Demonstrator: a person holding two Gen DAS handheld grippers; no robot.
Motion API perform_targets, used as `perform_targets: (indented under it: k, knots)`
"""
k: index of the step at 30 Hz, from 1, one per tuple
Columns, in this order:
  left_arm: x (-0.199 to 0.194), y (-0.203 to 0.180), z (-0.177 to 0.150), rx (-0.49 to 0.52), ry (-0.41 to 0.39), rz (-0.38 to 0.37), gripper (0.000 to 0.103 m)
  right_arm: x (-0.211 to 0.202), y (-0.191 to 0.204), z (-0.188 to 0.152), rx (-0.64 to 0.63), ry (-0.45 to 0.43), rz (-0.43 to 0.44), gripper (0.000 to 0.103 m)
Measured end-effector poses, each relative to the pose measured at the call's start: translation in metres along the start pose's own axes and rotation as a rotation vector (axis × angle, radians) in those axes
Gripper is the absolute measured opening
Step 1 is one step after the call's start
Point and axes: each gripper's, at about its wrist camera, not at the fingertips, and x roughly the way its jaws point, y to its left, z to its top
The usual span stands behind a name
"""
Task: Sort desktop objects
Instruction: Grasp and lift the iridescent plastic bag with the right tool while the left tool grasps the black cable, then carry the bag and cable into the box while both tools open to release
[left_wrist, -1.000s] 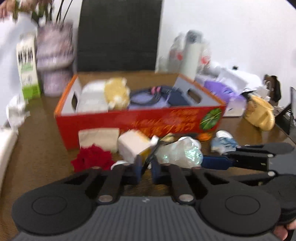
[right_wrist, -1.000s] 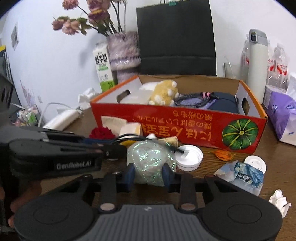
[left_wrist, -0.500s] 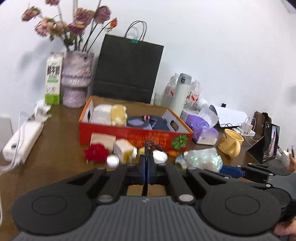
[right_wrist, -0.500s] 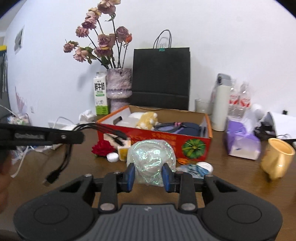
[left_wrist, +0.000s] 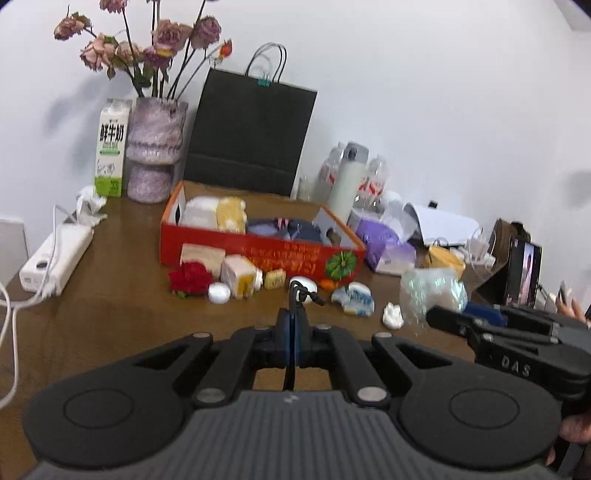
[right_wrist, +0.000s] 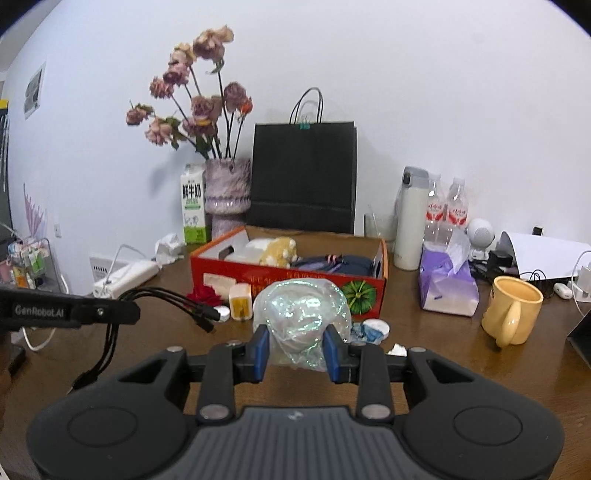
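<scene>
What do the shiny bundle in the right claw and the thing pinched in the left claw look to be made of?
The bundle looks like thin clear plastic film: crinkled, see-through, with an iridescent green-white sheen. What it wraps is unclear. The right claw is shut on it. The cable in the left claw looks like matte black rubber-sheathed wire, splitting into several plug ends.

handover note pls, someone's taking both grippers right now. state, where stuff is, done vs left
Left gripper: shut on the black cable, held above the desk.
Right gripper: shut on the crumpled plastic bag, also lifted.
Red box already holds a plush toy and dark pouches.
Left to sort, in front of the box: red flower, white cap, small yellow-white carton, blue wrapper, paper scrap. Both held items have yet to be set down.
</scene>
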Motion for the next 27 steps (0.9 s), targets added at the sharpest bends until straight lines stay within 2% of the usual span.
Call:
perform_targets:
  k: [5, 9, 13, 17, 18, 20, 22, 23, 25, 27]
  knots:
    - [0.009, 0.011, 0.045, -0.039, -0.024, -0.023, 0.003, 0.01, -0.004, 0.026, -0.007, -0.038, 0.018, 0.029]
    - [0.039, 0.015, 0.101, -0.055, -0.057, -0.017, 0.003, 0.04, -0.017, 0.061, -0.002, -0.067, 0.029, 0.029]
    - [0.095, 0.021, 0.163, -0.112, -0.051, -0.051, 0.003, 0.104, -0.04, 0.106, 0.023, -0.043, 0.05, 0.03]
    - [0.174, 0.039, 0.204, -0.228, 0.012, -0.061, 0.003, 0.188, -0.067, 0.138, 0.102, 0.047, 0.061, 0.03]
    - [0.196, 0.044, 0.207, -0.241, 0.033, -0.065, 0.003, 0.21, -0.072, 0.144, 0.125, 0.081, 0.054, 0.03]
    - [0.249, 0.061, 0.203, -0.292, 0.072, -0.001, 0.003, 0.251, -0.078, 0.149, 0.143, 0.138, 0.05, 0.03]
    - [0.303, 0.081, 0.188, -0.324, 0.12, 0.044, 0.003, 0.293, -0.081, 0.151, 0.159, 0.203, 0.05, 0.03]
    - [0.327, 0.091, 0.178, -0.358, 0.163, 0.041, 0.003, 0.309, -0.081, 0.149, 0.161, 0.224, 0.032, 0.03]
    - [0.354, 0.101, 0.166, -0.385, 0.248, 0.036, 0.004, 0.343, -0.077, 0.146, 0.117, 0.27, 0.012, 0.03]
    - [0.364, 0.099, 0.159, -0.325, 0.274, 0.05, 0.012, 0.371, -0.076, 0.143, 0.126, 0.313, 0.03, 0.03]
